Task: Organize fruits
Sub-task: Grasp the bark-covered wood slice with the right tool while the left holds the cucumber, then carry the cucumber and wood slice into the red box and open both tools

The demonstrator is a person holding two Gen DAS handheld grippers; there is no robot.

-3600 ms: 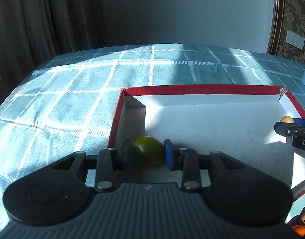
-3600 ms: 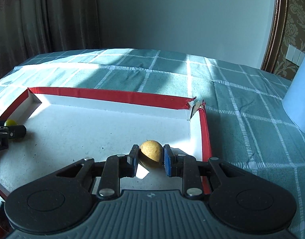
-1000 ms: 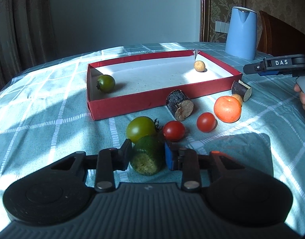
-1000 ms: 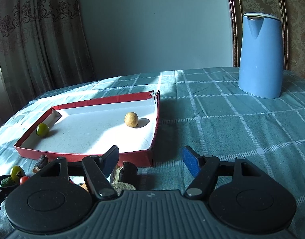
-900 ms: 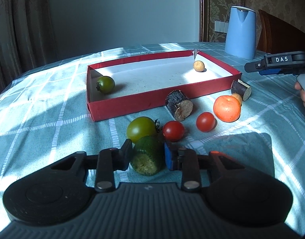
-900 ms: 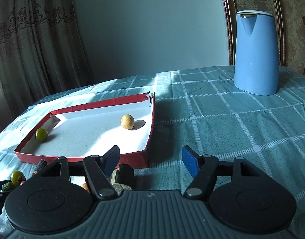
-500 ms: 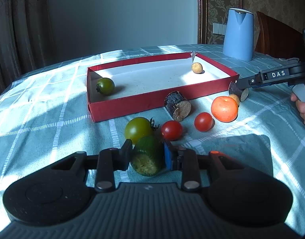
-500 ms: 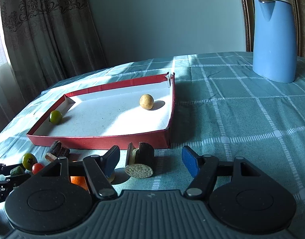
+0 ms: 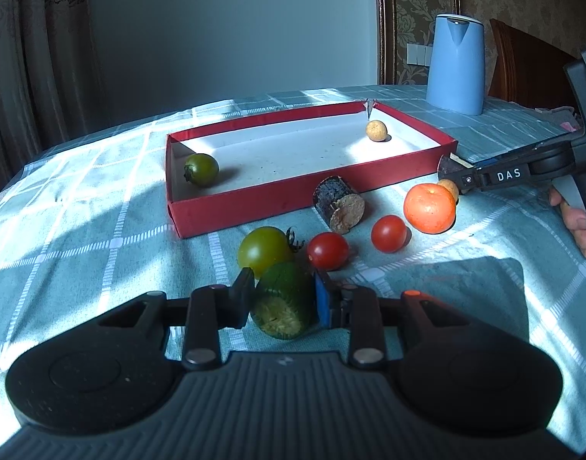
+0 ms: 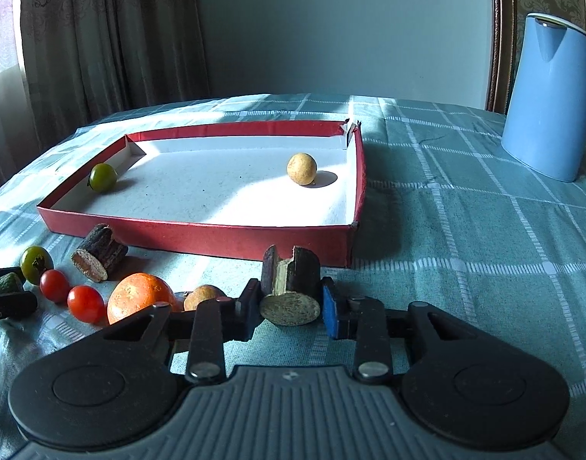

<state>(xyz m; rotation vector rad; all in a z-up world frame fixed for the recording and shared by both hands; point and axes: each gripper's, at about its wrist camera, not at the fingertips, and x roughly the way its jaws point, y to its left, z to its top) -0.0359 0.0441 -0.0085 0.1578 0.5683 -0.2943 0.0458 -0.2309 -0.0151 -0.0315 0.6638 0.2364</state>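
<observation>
My left gripper (image 9: pixel 283 301) is shut on a green bumpy cucumber piece (image 9: pixel 283 287) low over the cloth, in front of a green tomato (image 9: pixel 264 249). The right gripper (image 10: pixel 291 306) is closing its jaws, and both pads touch a dark-barked stub (image 10: pixel 293 280) just outside the red box (image 10: pixel 201 232). Inside the box lie a small green tomato (image 10: pixel 103 177) and a tan ball (image 10: pixel 301 168). Loose on the cloth are two red cherry tomatoes (image 9: pixel 327 250), an orange fruit (image 9: pixel 429 207), a small tan ball (image 10: pixel 202 295) and a second stub (image 9: pixel 340 205).
A blue kettle (image 10: pixel 547 92) stands at the back right on the checked tablecloth (image 10: pixel 465 230). A wooden chair (image 9: pixel 522 65) is behind it. A person's hand (image 9: pixel 584 226) holds the right gripper's handle. Curtains hang at the left.
The right gripper came down and forward onto the dark stub, and its wide jaws closed around it. The left gripper kept still with the cucumber piece.
</observation>
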